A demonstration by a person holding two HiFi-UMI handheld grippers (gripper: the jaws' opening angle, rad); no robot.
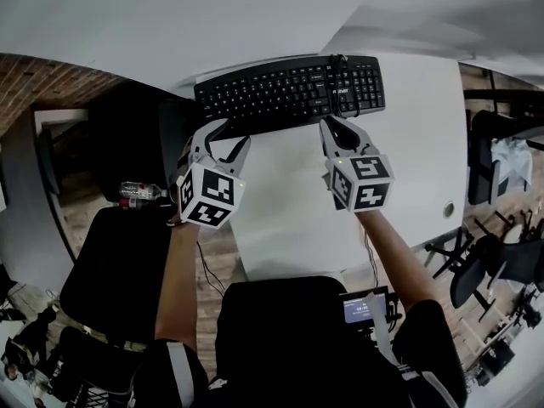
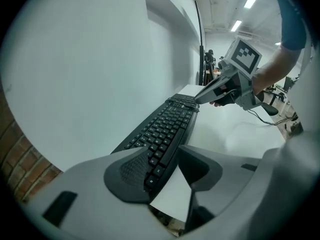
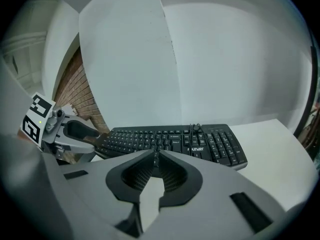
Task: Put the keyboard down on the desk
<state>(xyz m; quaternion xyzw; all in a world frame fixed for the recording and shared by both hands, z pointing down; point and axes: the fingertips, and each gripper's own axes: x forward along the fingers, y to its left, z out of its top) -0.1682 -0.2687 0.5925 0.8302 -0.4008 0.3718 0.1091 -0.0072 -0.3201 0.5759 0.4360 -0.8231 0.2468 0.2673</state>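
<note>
A black keyboard (image 1: 289,90) lies flat along the far edge of the white desk (image 1: 289,202), close to the white wall. A cable is coiled on its right part. My left gripper (image 1: 225,134) is at the keyboard's left front corner. In the left gripper view the keyboard's end (image 2: 167,124) runs between the jaws; bare desk shows between it and the right jaw, so the left gripper (image 2: 167,159) is open. My right gripper (image 1: 333,126) hovers at the front edge near the number pad. Its tips meet (image 3: 156,156) with nothing seen between them.
A water bottle (image 1: 140,192) lies to the left of the desk, beside a black chair (image 1: 119,262). A brick wall (image 1: 42,79) stands at the far left. Black chairs (image 1: 484,270) crowd the right side. A round cable hole (image 1: 448,209) sits near the desk's right edge.
</note>
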